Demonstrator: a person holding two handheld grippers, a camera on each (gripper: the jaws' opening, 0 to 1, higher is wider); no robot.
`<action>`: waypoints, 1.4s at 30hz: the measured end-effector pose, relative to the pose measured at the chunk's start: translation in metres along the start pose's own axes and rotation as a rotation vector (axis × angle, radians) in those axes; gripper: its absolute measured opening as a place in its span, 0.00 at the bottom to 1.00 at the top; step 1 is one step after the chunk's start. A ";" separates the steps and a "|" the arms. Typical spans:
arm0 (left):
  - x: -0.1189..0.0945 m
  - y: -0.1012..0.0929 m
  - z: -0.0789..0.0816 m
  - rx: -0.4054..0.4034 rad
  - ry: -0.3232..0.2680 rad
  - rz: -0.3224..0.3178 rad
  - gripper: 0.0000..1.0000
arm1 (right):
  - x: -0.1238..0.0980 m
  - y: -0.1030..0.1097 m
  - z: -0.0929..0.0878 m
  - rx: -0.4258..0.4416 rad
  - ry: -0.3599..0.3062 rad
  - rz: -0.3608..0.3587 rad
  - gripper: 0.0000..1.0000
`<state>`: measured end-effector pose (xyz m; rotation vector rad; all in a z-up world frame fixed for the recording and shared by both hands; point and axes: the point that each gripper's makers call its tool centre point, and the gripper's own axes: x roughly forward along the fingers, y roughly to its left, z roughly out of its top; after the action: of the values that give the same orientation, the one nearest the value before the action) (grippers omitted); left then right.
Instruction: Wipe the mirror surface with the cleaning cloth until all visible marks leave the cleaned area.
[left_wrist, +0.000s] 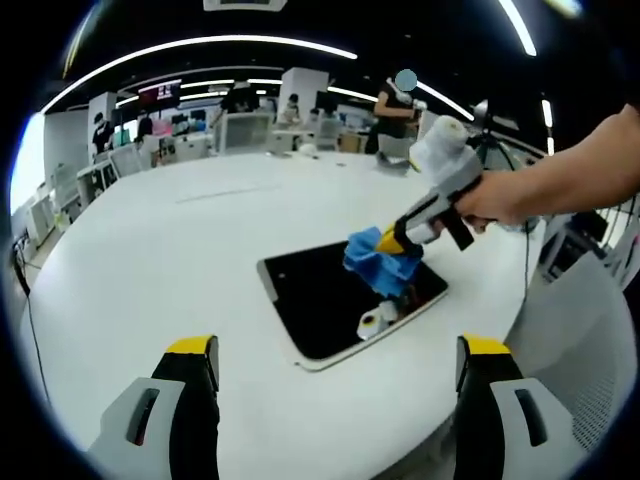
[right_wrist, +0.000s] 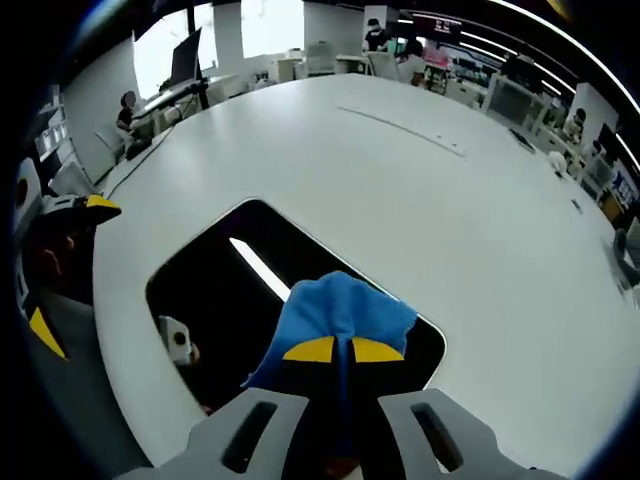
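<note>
A dark rectangular mirror (left_wrist: 320, 295) lies flat on the white table (left_wrist: 190, 250); in the right gripper view the mirror (right_wrist: 220, 290) reflects a ceiling light strip. A blue cleaning cloth (left_wrist: 378, 262) rests on the mirror's right part, with the right gripper (left_wrist: 392, 243) shut on it, held by a person's hand. In the right gripper view, my right gripper (right_wrist: 341, 350) pinches the cloth (right_wrist: 340, 312) against the glass. My left gripper (left_wrist: 335, 352) hovers open over the table's near edge, short of the mirror, holding nothing.
The big round white table (right_wrist: 450, 200) spreads around the mirror. Desks, monitors, chairs and people stand far behind it. A grey chair (left_wrist: 590, 340) sits at the table's right edge. The left gripper (right_wrist: 70, 215) shows at the left beside the table rim.
</note>
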<state>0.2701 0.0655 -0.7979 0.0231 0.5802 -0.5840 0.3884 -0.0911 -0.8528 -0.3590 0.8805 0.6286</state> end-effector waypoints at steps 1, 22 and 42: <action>0.000 0.000 0.000 0.000 -0.001 0.000 0.99 | -0.001 0.001 -0.001 0.004 -0.002 -0.001 0.00; -0.001 -0.001 0.001 0.000 -0.008 -0.002 0.99 | -0.017 0.027 -0.022 0.004 -0.035 0.002 0.00; 0.002 -0.010 -0.001 0.030 0.012 -0.044 0.99 | -0.032 0.048 -0.040 -0.024 -0.050 0.007 0.00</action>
<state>0.2653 0.0562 -0.7985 0.0417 0.5846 -0.6357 0.3186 -0.0874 -0.8530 -0.3601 0.8272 0.6521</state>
